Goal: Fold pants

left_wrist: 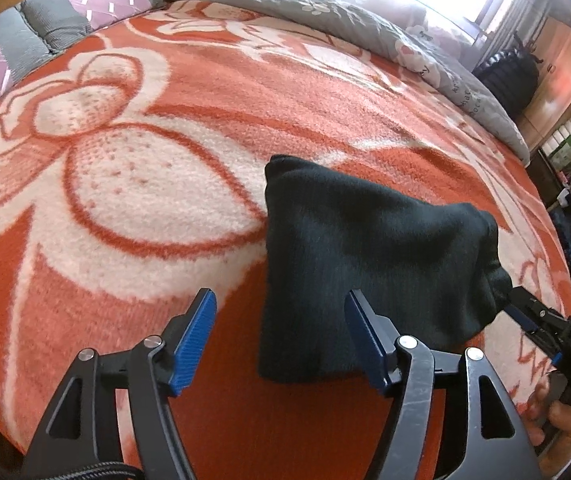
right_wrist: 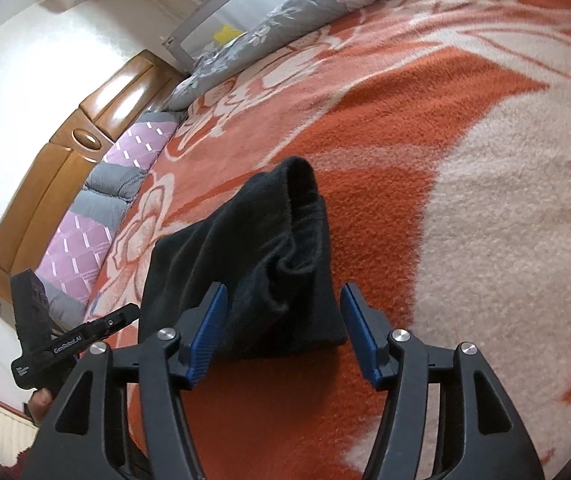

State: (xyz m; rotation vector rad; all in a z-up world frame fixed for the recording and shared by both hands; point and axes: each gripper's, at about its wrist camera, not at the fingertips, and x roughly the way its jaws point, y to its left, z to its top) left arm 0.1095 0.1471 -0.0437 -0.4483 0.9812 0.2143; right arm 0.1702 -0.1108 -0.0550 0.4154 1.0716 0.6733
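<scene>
The black pants [left_wrist: 369, 264] lie folded into a compact bundle on the orange and white blanket [left_wrist: 165, 184]. My left gripper [left_wrist: 281, 336] is open, low over the blanket, with its right finger at the bundle's near left edge. My right gripper [right_wrist: 283, 332] is open, its fingers either side of the bundle's near end [right_wrist: 261, 280]; nothing is pinched. The right gripper also shows in the left wrist view [left_wrist: 541, 320] at the bundle's right end. The left gripper shows in the right wrist view [right_wrist: 85, 332] to the left of the pants.
A grey floral duvet [left_wrist: 365, 20] is piled along the far side of the bed. Pink and grey pillows [left_wrist: 13, 48] lie by the wooden headboard [right_wrist: 65, 148]. A dark bag [left_wrist: 509, 76] and cluttered shelves stand beyond the bed's right edge.
</scene>
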